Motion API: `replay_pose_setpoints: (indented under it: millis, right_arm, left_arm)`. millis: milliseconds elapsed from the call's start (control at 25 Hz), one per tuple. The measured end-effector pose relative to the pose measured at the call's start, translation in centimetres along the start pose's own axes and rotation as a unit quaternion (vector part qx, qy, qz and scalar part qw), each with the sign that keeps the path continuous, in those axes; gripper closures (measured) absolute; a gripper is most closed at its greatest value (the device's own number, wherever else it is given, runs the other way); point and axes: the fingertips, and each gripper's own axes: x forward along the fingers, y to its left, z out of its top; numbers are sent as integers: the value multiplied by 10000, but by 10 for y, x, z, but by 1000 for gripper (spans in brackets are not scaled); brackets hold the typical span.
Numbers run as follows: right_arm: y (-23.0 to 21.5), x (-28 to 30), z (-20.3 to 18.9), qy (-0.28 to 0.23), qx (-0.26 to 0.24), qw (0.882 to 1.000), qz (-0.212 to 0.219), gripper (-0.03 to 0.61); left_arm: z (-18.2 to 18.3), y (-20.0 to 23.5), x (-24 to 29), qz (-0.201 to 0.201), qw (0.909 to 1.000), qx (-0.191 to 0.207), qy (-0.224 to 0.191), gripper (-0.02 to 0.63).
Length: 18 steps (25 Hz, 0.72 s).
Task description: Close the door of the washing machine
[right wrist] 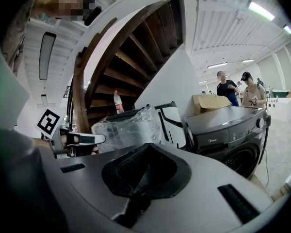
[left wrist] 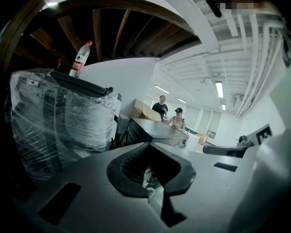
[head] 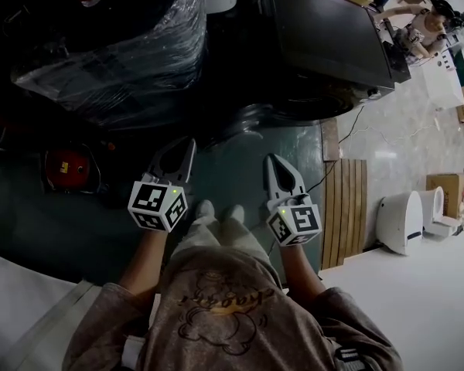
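Facing the dark grey metal washing machine (right wrist: 233, 130), we hold left gripper (head: 185, 147) and right gripper (head: 272, 162) closed, empty — approach step. Next, we judge, its round door (head: 251, 118) needs pushing.

1. Looks like a big warehouse-style hall or appliance test space, not a home.
2. Shown by a dark washing machine (right wrist: 233, 135) standing loose on a green painted floor (head: 232, 168), near a bulky unit wrapped in plastic film (left wrist: 58, 125).
3. Also by white toilets (head: 406, 221) set out on the open floor, near a slatted wooden pallet (head: 344, 207) and a cardboard box (right wrist: 211, 102).
4. Overhead, exposed pipes (left wrist: 262, 72), strip lights (left wrist: 219, 89) and the underside of a wooden staircase (right wrist: 121, 67).
5. Farther back, two people (right wrist: 228, 89) standing in the open white room.
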Motion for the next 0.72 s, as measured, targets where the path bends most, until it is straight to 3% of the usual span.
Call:
replay_pose_setpoints:
  millis: [720]
  right_arm:
    - [-13, 48, -73, 368, -32, 9991, 221, 586]
  left_arm:
    - [-80, 52, 36, 313, 9987, -232, 322, 614]
